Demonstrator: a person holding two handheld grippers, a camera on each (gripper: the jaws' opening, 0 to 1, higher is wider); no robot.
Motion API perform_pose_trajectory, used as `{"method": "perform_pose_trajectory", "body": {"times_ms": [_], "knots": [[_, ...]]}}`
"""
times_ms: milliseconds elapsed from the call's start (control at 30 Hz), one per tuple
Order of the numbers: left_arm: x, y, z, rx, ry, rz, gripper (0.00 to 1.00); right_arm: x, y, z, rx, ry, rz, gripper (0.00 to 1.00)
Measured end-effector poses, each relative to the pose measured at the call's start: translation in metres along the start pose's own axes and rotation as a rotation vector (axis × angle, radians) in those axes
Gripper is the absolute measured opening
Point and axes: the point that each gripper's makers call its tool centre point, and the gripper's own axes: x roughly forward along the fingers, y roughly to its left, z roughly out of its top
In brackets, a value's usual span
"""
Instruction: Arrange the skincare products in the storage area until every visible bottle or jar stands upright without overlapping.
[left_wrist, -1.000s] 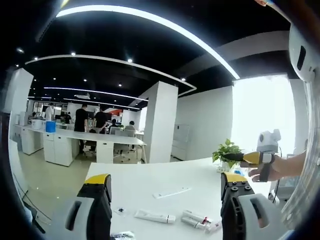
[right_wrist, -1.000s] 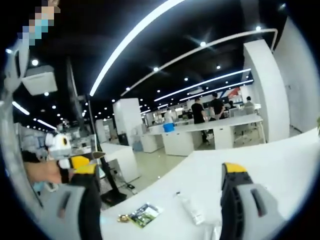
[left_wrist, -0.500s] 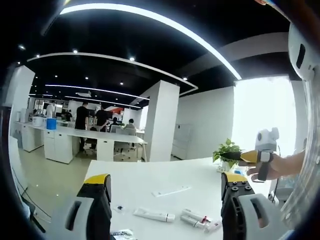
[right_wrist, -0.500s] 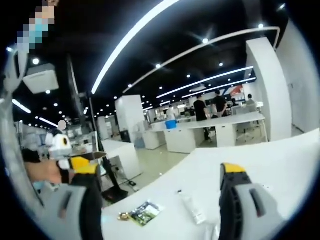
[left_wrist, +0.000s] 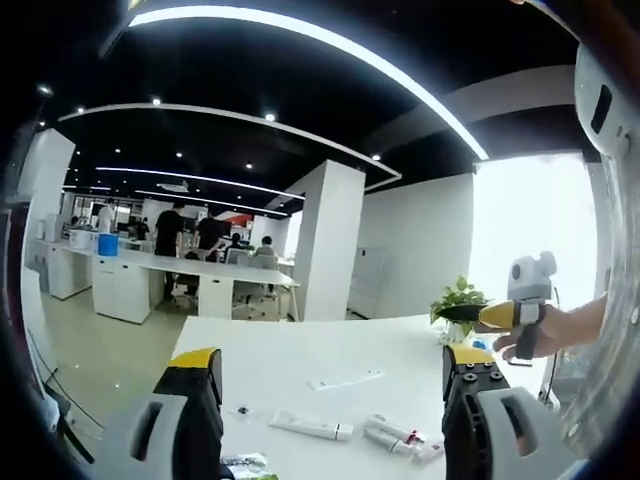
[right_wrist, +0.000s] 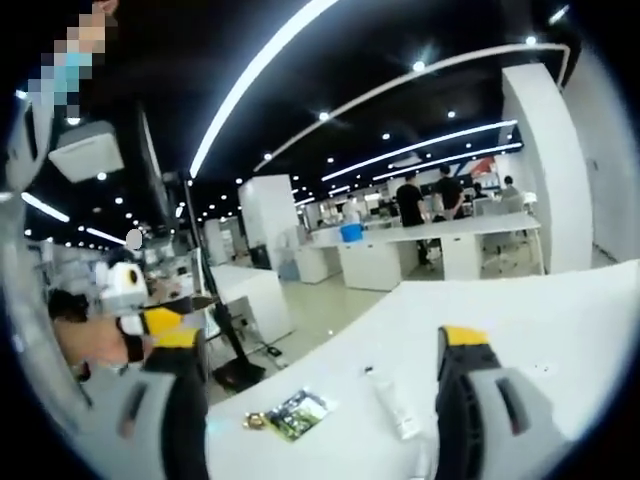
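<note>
Skincare tubes, all lying flat on the white table (left_wrist: 300, 365): one long white tube (left_wrist: 311, 427) between my left jaws, a cluster of smaller tubes (left_wrist: 403, 439) just beside it toward my right jaw. My left gripper (left_wrist: 330, 400): jaws spread wide, nothing held. My right gripper (right_wrist: 320, 385): jaws likewise parted, empty, with a white tube (right_wrist: 392, 405) flat between them and a green packet (right_wrist: 285, 415) near the table edge. Potted plant (left_wrist: 458, 305) at the far corner.

Left gripper view: raised, facing level across the white surface (left_wrist: 300, 355) toward the office.
Right gripper view: likewise raised, level.
Shared: surface, lying tube (left_wrist: 310, 427), distant desks.
</note>
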Motion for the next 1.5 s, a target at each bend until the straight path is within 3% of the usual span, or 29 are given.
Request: {"method": "perform_pose_trajectory", "body": {"times_ms": [200,633,900,1267,1500], "knots": [[-0.020,0.002,-0.021,-0.013,0.021,0.023,0.94,0.025,0.011,-0.022,0.016,0.077,0.041,0.94],[-0.042,0.029,-0.032,-0.031,0.027,0.077,0.94,0.062,0.002,-0.050,-0.062,0.246,0.034,0.91],[-0.044,0.034,-0.031,-0.025,0.027,0.088,0.95,0.083,-0.020,-0.065,-0.059,0.320,0.012,0.91],[-0.051,0.046,-0.030,-0.027,0.033,0.112,0.95,0.115,-0.061,-0.119,-0.034,0.488,-0.008,0.95],[-0.050,0.047,-0.029,-0.012,0.035,0.122,0.95,0.137,-0.093,-0.155,-0.069,0.594,-0.026,0.98]]}}
